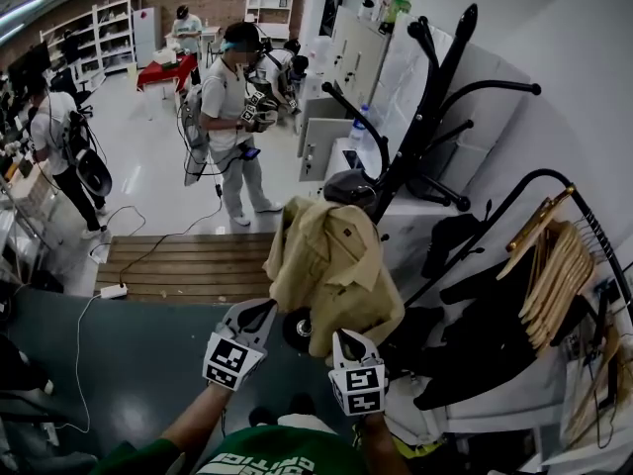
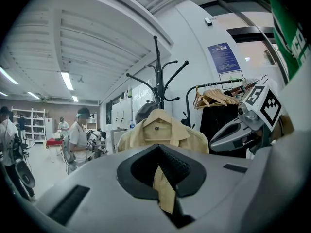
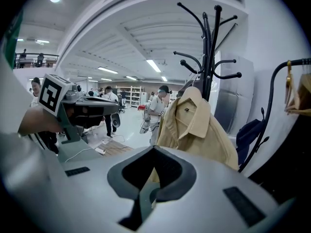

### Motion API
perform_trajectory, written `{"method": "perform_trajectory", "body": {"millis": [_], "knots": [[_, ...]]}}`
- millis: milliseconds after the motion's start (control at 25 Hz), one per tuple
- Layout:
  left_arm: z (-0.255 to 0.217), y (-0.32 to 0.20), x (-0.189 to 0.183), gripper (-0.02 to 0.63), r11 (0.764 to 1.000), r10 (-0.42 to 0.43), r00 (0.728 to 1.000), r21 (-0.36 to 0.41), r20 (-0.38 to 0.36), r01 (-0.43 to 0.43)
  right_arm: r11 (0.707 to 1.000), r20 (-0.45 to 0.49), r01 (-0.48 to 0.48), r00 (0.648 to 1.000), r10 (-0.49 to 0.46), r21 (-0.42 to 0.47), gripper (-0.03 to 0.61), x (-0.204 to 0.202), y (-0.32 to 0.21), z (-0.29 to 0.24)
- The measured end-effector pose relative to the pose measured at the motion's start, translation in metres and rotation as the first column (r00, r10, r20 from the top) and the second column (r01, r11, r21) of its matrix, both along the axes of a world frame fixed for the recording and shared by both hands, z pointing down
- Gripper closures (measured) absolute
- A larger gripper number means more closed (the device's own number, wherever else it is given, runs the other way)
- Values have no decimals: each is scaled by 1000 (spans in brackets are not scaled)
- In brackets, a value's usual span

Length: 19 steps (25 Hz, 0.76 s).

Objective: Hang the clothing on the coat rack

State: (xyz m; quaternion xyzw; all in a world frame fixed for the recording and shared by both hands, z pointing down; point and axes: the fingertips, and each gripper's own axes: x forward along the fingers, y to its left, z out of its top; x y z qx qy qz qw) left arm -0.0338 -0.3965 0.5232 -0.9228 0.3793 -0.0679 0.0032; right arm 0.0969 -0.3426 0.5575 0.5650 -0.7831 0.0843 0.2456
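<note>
A tan jacket hangs by its collar from a hook of the black coat rack, draped down the pole. My left gripper is at the jacket's lower left. In the left gripper view, a strip of the jacket's tan fabric is pinched in my left gripper, with the jacket hanging ahead. My right gripper sits just under the hem at the lower right. In the right gripper view my right gripper is shut with no fabric seen between the jaws, and the jacket hangs from the rack.
A black garment rail with wooden hangers and dark clothes stands close on the right. White cabinets are behind the coat rack. A person stands on the floor beyond a wooden platform.
</note>
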Motion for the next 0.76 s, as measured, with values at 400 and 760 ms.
{"method": "perform_trajectory", "body": {"millis": [400, 760], "knots": [[-2, -3, 12, 611, 1000, 10, 1000, 7, 3, -10, 1000, 11, -12, 1000, 12, 0, 571, 12, 1, 1], [-1, -8, 20, 611, 1000, 17, 1000, 6, 3, -17, 1000, 29, -17, 999, 17, 4, 571, 18, -4, 4]]}}
